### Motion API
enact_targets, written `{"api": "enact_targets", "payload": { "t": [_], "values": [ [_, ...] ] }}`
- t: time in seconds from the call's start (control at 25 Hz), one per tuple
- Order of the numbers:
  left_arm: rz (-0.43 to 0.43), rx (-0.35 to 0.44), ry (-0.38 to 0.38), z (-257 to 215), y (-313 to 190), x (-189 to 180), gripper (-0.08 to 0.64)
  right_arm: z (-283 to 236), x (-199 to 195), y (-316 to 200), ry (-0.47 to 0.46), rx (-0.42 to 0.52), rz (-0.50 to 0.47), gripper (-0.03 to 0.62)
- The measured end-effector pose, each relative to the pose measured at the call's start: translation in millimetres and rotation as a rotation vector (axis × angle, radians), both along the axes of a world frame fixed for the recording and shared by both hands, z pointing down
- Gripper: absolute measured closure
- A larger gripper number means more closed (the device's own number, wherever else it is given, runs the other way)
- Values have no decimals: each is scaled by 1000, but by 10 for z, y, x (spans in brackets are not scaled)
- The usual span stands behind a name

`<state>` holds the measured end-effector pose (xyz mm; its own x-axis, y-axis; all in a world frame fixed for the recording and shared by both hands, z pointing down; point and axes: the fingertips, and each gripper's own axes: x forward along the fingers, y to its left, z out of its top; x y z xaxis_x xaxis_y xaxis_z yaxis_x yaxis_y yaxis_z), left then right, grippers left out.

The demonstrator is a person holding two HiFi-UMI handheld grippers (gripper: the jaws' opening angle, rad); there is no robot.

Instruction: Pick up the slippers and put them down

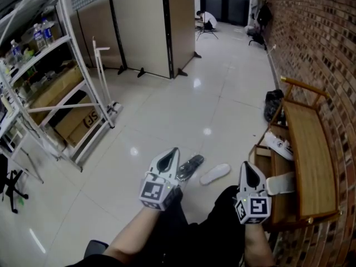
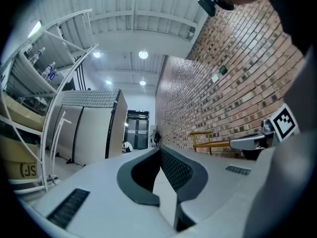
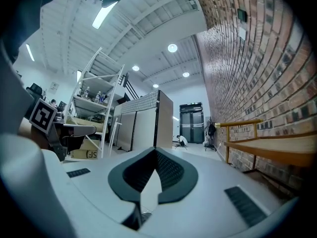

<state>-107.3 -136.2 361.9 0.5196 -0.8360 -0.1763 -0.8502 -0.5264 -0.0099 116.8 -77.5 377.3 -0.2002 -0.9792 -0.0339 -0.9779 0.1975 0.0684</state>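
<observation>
Showing slippers [image 1: 215,173] on floor, head view only

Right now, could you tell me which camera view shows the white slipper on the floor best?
The head view: the white slipper lies unobstructed on the floor beside a dark slipper. Neither gripper view shows it; each looks past its own jaws at the room.
</observation>
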Motion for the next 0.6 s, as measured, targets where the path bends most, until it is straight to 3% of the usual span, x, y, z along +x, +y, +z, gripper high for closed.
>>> {"api": "enact_targets", "payload": {
  "t": [0.6],
  "values": [
    [-1, -41, 27, 51, 2, 3, 560, 112, 11, -18, 17, -26, 11, 584]
  ]
}}
